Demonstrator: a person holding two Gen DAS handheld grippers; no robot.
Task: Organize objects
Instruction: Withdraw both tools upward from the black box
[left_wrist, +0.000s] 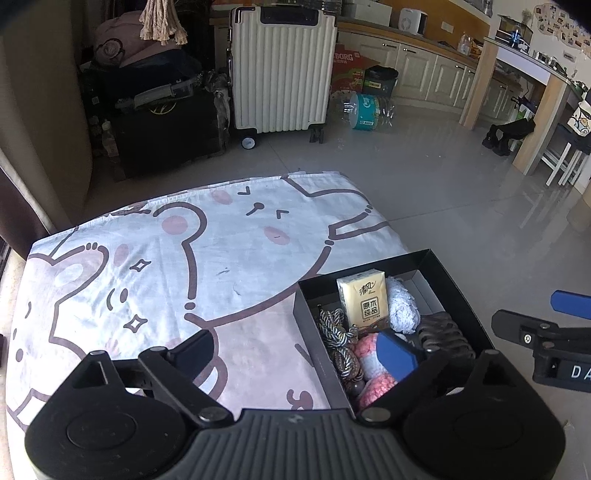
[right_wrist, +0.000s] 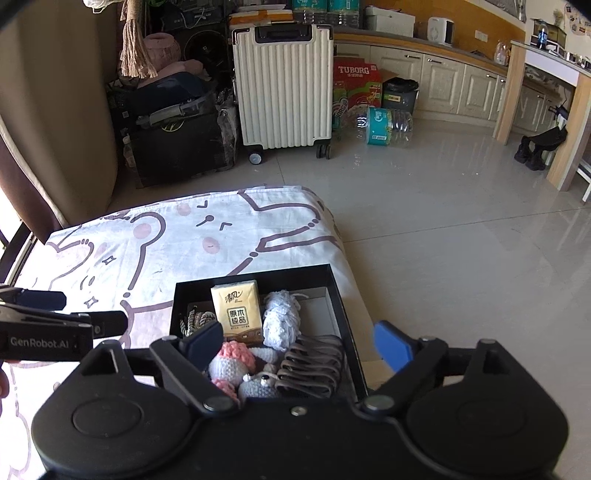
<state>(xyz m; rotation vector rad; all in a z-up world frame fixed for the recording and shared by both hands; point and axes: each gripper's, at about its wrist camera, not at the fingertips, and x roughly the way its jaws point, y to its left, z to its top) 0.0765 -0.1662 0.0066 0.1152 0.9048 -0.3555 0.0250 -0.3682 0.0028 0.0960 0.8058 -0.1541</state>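
Tongs stand wide open and empty: left tongs (left_wrist: 301, 356), right tongs (right_wrist: 301, 345), both above the near end of the black cardboard box (right_wrist: 338, 291) on the cartoon-printed bed sheet (left_wrist: 147, 258). Inside lie a yellow tissue pack (right_wrist: 238, 308), white yarn (right_wrist: 280, 319), pink-white crochet toys (right_wrist: 231, 363), brown hair claw (right_wrist: 314, 365) and twisted cord (left_wrist: 338, 332).

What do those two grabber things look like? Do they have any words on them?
Both are chunky black plastic. The left gripper has two round discs, a ribbed grey middle, silver screws and fingers with blue pads. The right gripper looks the same, with a blue pad too. From the right wrist view, the left one's side reads "GenRobot.AI" in white letters.
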